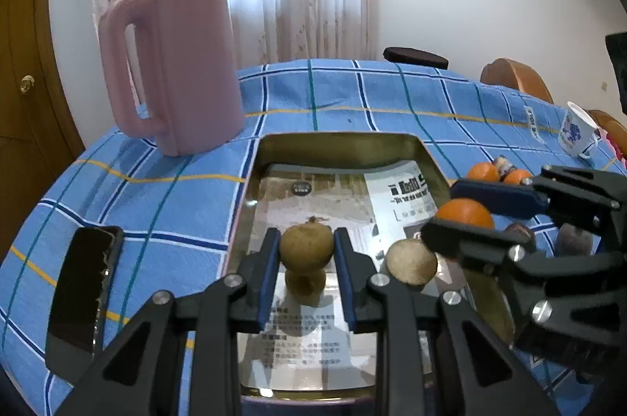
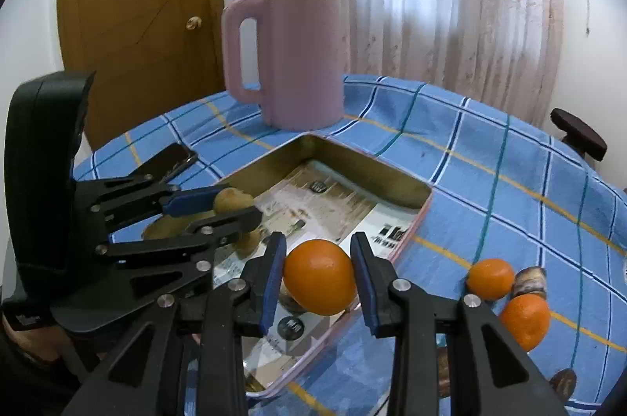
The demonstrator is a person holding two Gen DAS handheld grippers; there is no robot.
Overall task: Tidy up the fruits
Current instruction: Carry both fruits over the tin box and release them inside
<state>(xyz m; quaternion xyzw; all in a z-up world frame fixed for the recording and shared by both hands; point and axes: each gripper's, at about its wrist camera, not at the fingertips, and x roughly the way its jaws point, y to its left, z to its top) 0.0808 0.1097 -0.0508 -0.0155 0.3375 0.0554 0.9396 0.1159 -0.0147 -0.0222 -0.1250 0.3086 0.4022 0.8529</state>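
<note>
pink jug [image 1: 176,63] | blue plaid tablecloth [image 1: 156,204] | orange fruit [image 2: 319,277]

The tray [image 1: 341,141] sits on the table [image 1: 164,204], right in front of the left gripper [image 1: 306,251]. A longan [image 1: 306,246] is between its fingers, over the tray. Another longan [image 1: 410,262] lies in the tray, just to the right. The kettle [image 1: 176,63] stands behind the tray, to the left. A phone [image 1: 82,294] lies left of the tray. The right gripper [image 2: 318,275] has an orange [image 2: 318,277] between its fingers, over the tray's near edge. Two more oranges [image 2: 490,278] lie on the table to its right.

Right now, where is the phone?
Left-wrist view: the phone lies on the blue cloth left of the tray, in front of the pink jug.
</note>
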